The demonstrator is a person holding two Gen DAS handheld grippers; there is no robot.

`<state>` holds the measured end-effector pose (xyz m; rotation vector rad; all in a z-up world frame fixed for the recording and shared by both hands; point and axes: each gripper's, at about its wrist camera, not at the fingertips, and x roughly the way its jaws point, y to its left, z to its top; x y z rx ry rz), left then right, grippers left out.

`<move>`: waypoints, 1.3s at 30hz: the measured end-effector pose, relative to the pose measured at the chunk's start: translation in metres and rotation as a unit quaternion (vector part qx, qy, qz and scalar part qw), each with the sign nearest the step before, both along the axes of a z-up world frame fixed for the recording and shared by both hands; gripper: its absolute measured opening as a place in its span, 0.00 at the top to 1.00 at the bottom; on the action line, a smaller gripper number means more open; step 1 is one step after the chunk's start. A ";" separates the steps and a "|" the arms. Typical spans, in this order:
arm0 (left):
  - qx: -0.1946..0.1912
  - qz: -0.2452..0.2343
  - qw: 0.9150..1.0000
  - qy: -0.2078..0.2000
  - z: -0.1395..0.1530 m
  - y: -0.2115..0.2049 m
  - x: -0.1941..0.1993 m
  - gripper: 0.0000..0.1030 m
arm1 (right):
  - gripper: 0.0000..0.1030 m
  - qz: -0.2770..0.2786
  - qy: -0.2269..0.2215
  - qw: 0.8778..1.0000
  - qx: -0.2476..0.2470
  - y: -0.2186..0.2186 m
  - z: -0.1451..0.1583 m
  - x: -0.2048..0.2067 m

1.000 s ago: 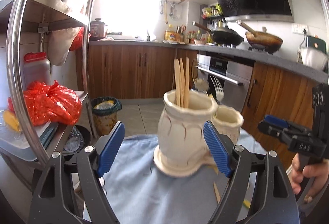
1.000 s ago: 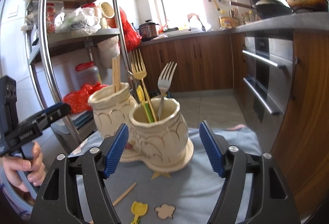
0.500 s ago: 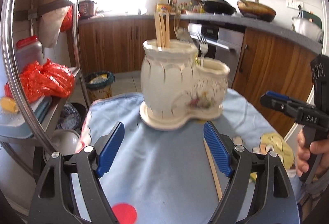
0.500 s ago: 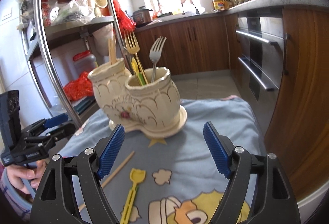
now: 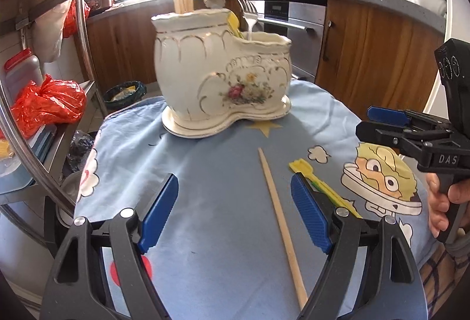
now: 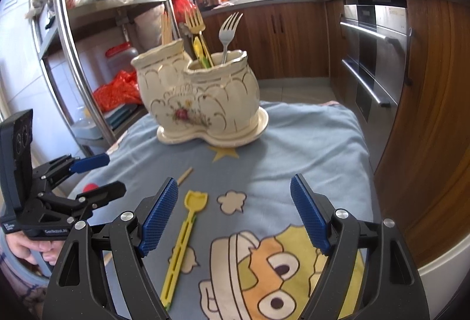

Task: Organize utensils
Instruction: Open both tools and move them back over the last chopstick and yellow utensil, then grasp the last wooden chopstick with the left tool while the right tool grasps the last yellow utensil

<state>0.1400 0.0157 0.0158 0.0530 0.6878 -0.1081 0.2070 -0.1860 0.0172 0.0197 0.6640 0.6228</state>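
A white two-cup ceramic holder (image 5: 223, 79) (image 6: 202, 102) stands at the far side of the blue cloth. Its taller cup holds wooden chopsticks (image 6: 165, 29); the lower cup holds a silver fork (image 6: 227, 32), a gold fork (image 6: 195, 23) and a yellow utensil. One wooden chopstick (image 5: 280, 220) and a yellow plastic utensil (image 6: 183, 240) (image 5: 320, 187) lie loose on the cloth. My left gripper (image 5: 235, 217) is open and empty above the cloth, with the chopstick between its fingers. My right gripper (image 6: 235, 214) is open and empty, just right of the yellow utensil.
The table carries a blue cartoon cloth (image 5: 223, 173). A steel rack (image 5: 44, 114) with red bags stands at the left. Wooden cabinets and an oven (image 6: 373, 55) line the right. The table edge (image 6: 434, 270) drops off at the right.
Both grippers have pulled back from the holder and tilted down toward the cloth. The loose chopstick and yellow utensil have come into view. Both stay open.
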 end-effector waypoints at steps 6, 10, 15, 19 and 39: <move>0.020 -0.022 0.999 0.014 -0.008 -0.016 -0.004 0.26 | 0.23 0.020 0.016 0.999 -0.025 0.004 -0.010 -0.012; 0.029 -0.043 0.998 0.030 -0.015 -0.028 -0.004 0.37 | 0.23 0.033 0.020 0.998 -0.043 0.010 -0.015 -0.019; 0.025 -0.076 0.995 0.061 -0.025 -0.034 -0.001 0.68 | 0.23 0.047 0.026 0.997 -0.061 0.016 -0.020 -0.025; 0.033 -0.080 0.993 0.076 -0.033 -0.036 0.001 0.84 | 0.23 0.058 0.030 0.995 -0.072 0.021 -0.021 -0.028; 0.078 -0.067 0.988 0.112 -0.030 -0.006 0.012 0.95 | 0.42 0.119 0.075 0.979 -0.148 0.067 -0.033 -0.006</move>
